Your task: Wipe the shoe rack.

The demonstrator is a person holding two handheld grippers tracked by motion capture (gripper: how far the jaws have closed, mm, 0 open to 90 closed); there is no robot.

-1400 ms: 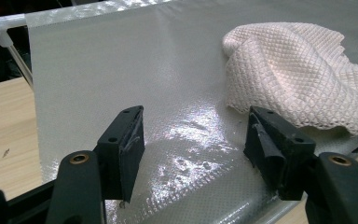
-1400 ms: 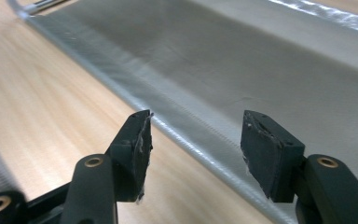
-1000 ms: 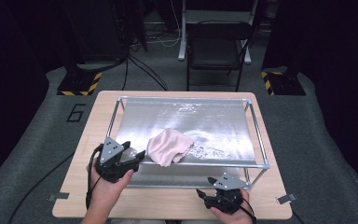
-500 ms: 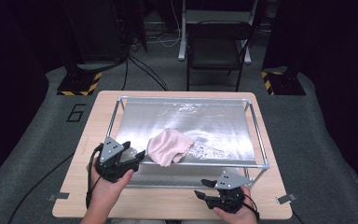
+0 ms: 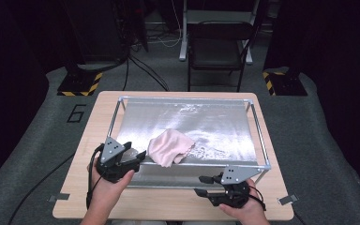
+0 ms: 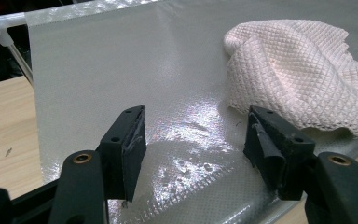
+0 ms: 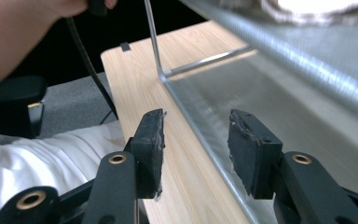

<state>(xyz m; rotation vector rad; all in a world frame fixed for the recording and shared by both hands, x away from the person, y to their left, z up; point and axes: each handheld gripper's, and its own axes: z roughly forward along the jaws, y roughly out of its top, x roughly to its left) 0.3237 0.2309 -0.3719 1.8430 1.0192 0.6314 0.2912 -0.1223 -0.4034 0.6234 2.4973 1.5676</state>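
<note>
Where it lies, cloth (image 5: 169, 146) looks crumpled.

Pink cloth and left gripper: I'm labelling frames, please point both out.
pink cloth (image 5: 168, 146), high view, middle of the crumpled fabric.
left gripper (image 6: 193, 135), left gripper view, midway between its fingertips.

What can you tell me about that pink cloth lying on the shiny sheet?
The pink cloth is a small, soft rag with a waffle-like weave, pale pink. It lies crumpled and folded over itself on the silver sheet, near the sheet's front edge. The left hand-held gripper stands open just beside it, not gripping it.
</note>
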